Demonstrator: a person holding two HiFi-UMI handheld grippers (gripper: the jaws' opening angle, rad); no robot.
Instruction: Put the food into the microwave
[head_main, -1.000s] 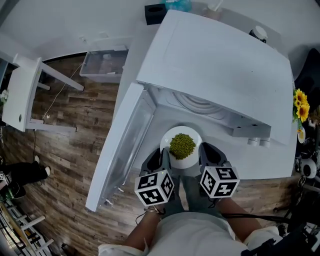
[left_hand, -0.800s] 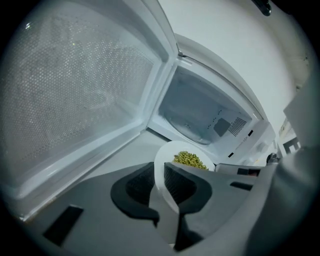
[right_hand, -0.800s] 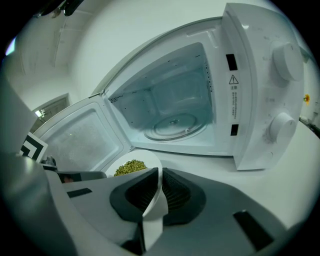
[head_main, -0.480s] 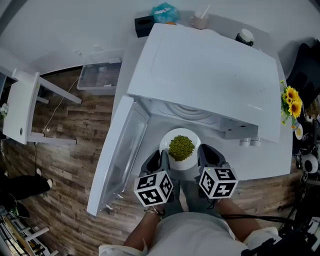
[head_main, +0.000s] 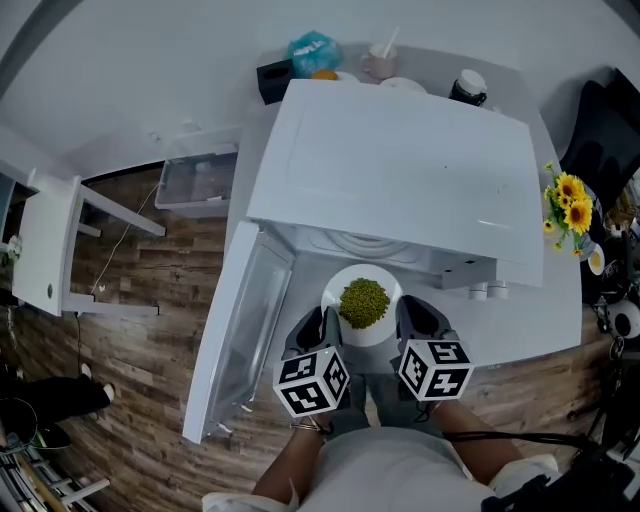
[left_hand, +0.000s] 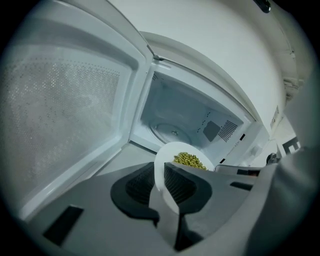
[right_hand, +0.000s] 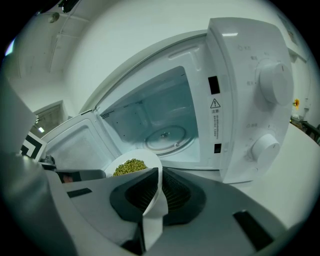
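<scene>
The microwave door (head_main: 245, 330) stands wide open, swung out toward 8 o'clock from the microwave (head_main: 400, 170), its mesh window (left_hand: 65, 115) filling the left of the left gripper view. Next comes the left tongs (head_main: 316, 325), shut narrow on the plate (head_main: 345, 278) at about its 8 o'clock edge. In the left gripper view the left tongs (left_hand: 162, 185) pinch the white rim (left_hand: 161, 170) between both pads.

The plate carries a heap of green food (head_main: 364, 302) and hangs at 6 o'clock of the cavity mouth, just outside it, with the glass turntable (left_hand: 170, 132) beyond. At the plate's 4 o'clock edge the right tongs (head_main: 415, 318) clamp the rim in the same way. The right gripper view shows the right tongs (right_hand: 155, 192) closed on the plate's edge (right_hand: 152, 172), the food (right_hand: 129, 166) at 10 o'clock of them.

Two round knobs (right_hand: 274, 84) sit on the control panel at 2 o'clock. Sunflowers (head_main: 568, 200) stand on the surface (head_main: 555, 315) at the far right.
</scene>
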